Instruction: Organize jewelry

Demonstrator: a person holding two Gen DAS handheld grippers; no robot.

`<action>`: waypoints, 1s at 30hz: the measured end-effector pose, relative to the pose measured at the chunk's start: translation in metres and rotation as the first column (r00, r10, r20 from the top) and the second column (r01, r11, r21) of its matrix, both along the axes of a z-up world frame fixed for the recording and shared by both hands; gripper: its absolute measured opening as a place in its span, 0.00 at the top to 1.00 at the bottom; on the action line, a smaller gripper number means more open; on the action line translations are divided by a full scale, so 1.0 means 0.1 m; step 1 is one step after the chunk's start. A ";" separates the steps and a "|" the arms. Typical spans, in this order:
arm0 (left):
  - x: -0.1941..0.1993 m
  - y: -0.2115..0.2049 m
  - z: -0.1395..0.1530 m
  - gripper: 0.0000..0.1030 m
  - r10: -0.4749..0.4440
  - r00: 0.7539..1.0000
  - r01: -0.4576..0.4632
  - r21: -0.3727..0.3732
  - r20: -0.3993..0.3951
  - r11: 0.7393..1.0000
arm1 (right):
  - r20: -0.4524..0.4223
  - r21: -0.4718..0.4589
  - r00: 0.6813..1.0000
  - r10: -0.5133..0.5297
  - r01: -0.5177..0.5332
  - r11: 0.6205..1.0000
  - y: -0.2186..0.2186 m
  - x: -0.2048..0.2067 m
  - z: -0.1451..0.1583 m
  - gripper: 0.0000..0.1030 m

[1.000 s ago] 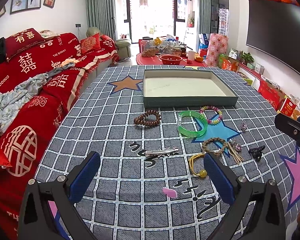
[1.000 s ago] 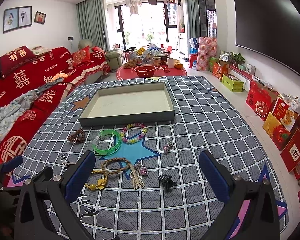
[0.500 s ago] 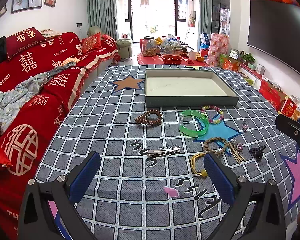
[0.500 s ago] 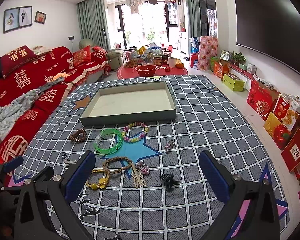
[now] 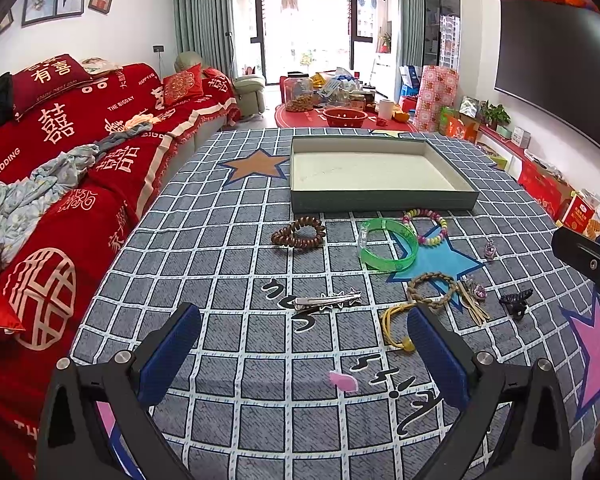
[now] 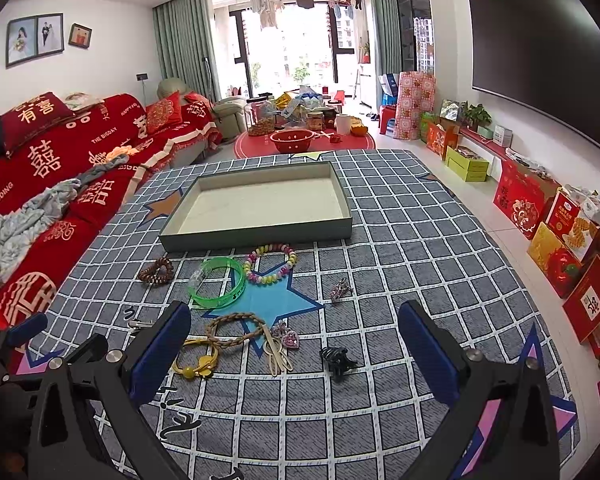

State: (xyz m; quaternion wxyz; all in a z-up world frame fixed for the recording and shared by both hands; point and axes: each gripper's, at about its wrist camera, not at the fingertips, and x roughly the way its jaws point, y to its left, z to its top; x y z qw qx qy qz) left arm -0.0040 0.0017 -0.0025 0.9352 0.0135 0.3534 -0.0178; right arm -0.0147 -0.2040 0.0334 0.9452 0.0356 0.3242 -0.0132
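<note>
An empty grey-green tray (image 5: 384,203) (image 6: 256,236) stands at the far side of a checked cloth. In front of it lie a brown coil band (image 5: 299,234) (image 6: 156,271), a green bangle (image 5: 388,244) (image 6: 217,283), a coloured bead bracelet (image 5: 426,226) (image 6: 271,264), a braided band (image 5: 432,289) (image 6: 234,329), a yellow tie (image 5: 396,326) (image 6: 194,360), a silver hair clip (image 5: 327,301), a black claw clip (image 5: 516,302) (image 6: 337,357) and a pink heart charm (image 6: 287,336). My left gripper (image 5: 304,358) is open above the near cloth. My right gripper (image 6: 294,354) is open above the clips.
A red-covered sofa (image 5: 60,168) runs along the left edge of the cloth. Red gift boxes (image 6: 560,232) line the floor at the right. A small pink scrap (image 5: 342,381) lies on the near cloth. A low red table with jars (image 6: 304,136) stands beyond the tray.
Both views have shifted only slightly; the items on the cloth lie as before and both grippers stay open.
</note>
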 end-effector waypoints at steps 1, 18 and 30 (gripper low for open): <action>0.00 0.00 0.00 0.00 0.000 1.000 0.000 0.000 0.000 1.000 | 0.000 -0.001 1.000 0.000 0.000 1.000 -0.02 0.00 -0.01 0.00; 0.00 0.00 0.00 0.00 -0.002 1.000 0.002 0.000 -0.002 1.000 | -0.001 0.002 1.000 0.000 0.000 1.000 -0.01 0.00 0.00 0.00; -0.02 0.02 -0.02 0.00 0.005 1.000 -0.005 0.001 -0.004 1.000 | -0.001 0.004 1.000 0.000 0.000 1.000 -0.01 0.00 -0.01 0.00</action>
